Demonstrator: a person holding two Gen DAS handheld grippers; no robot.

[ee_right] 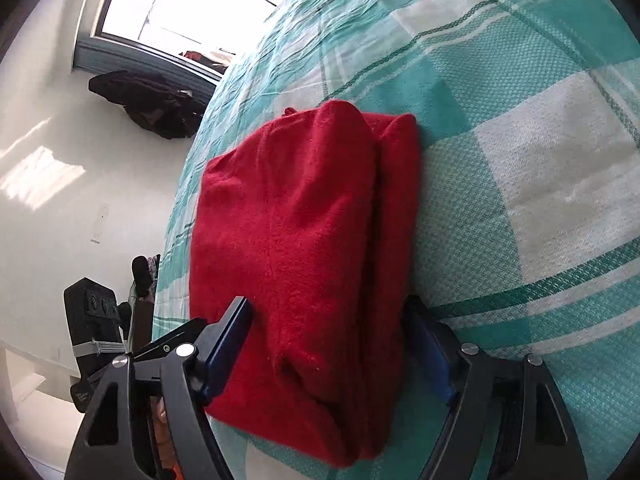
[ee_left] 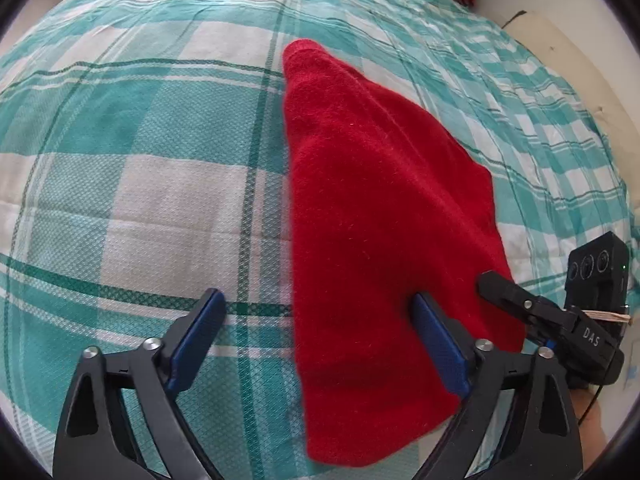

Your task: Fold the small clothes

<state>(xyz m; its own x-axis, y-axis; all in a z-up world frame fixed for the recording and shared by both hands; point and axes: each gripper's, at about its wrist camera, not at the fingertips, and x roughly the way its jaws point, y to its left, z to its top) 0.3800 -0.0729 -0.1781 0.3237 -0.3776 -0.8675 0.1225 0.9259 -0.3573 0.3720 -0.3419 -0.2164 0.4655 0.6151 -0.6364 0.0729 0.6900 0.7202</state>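
both grippers, left gripper (ee_left: pixel 316 316) and right gripper (ee_right: pixel 328 328), splayed over red garment (ee_right: pixel 296 232).

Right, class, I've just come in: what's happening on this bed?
A person is folding a red jumper on a green checked bedspread, with a handheld gripper in each hand. The jumper lies folded into a thick bundle. Both the left gripper and the right gripper are open at its near end, gripping nothing.
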